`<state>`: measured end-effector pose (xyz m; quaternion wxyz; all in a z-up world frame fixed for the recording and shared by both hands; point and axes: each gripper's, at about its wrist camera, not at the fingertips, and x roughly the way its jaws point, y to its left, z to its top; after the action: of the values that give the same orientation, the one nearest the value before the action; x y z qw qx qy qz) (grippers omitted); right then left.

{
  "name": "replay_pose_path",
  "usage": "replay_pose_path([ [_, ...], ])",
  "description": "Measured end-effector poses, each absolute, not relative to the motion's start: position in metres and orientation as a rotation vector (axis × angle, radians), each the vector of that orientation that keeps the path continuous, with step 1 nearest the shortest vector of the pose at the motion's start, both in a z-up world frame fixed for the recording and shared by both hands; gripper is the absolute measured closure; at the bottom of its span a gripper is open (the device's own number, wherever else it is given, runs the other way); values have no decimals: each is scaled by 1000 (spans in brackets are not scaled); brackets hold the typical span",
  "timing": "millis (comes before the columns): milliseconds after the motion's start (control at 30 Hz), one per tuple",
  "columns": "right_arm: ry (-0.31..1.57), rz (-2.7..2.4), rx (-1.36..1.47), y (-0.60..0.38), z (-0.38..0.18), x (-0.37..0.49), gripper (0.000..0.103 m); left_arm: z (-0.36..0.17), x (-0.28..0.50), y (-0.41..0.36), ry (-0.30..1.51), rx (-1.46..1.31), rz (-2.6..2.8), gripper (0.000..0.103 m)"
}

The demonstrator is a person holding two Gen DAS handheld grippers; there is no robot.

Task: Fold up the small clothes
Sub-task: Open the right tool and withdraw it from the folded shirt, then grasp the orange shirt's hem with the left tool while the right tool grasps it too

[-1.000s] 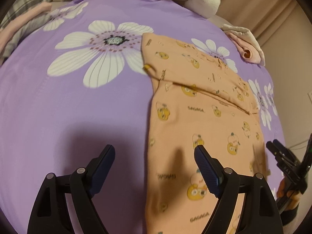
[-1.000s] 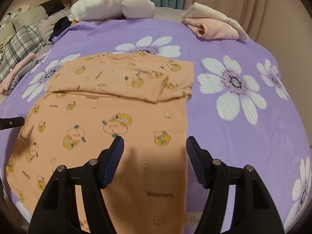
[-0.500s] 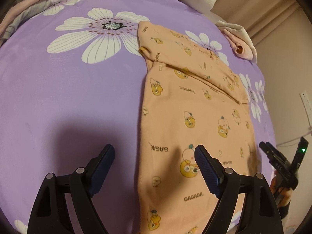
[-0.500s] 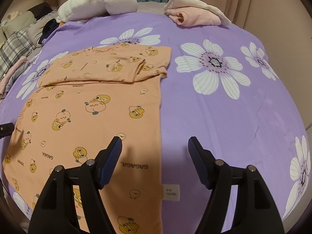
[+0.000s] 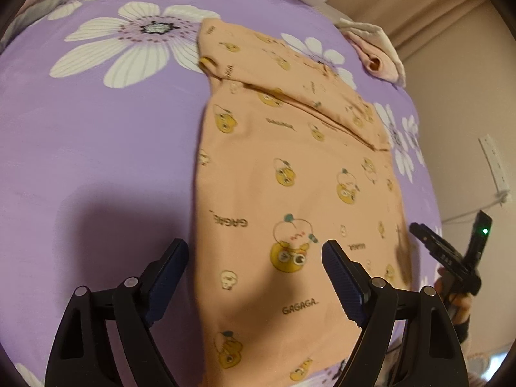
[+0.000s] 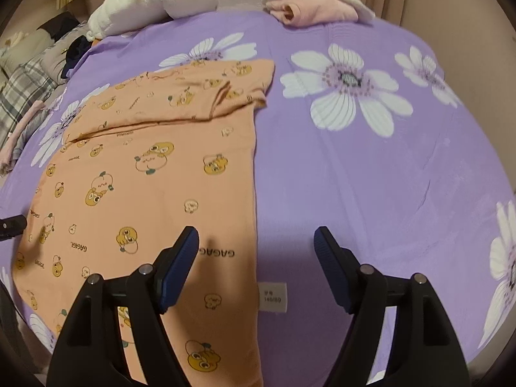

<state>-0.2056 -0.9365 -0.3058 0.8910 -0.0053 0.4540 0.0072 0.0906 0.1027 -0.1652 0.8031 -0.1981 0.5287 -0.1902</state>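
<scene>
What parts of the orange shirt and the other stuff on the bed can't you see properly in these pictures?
- Orange shirt: in the left wrist view its bottom hem is cut off by the picture edge and the left hand-held gripper.
- White size tag: in the right wrist view the print is too small to read fully.
- Pink folded garment: in the right wrist view, too bunched to tell its type.
- Right hand-held gripper: jaws opening, nothing gripped.

Between your left jaws lies the orange garment [image 5: 290, 174], soft matt knit cloth; under it the purple sheet [image 5: 96, 148], smooth matt.
</scene>
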Motion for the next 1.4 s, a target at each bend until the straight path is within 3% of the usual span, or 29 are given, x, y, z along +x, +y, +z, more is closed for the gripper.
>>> replay_pose_path([
  [267, 985, 96, 54, -938, -313, -210, 30, -166, 87, 93, 1156, -412, -489, 19],
  [1033, 1118, 512, 563, -967, -349, -248, 59, -182, 61, 85, 1211, -649, -812, 19],
  [1200, 1112, 518, 598, -961, -351, -230, 70, -184, 78, 81, 1192, -719, -839, 19],
  [1400, 1121, 543, 598, -957, -353, -229, 71, -184, 70, 87, 1191, -736, -841, 19],
])
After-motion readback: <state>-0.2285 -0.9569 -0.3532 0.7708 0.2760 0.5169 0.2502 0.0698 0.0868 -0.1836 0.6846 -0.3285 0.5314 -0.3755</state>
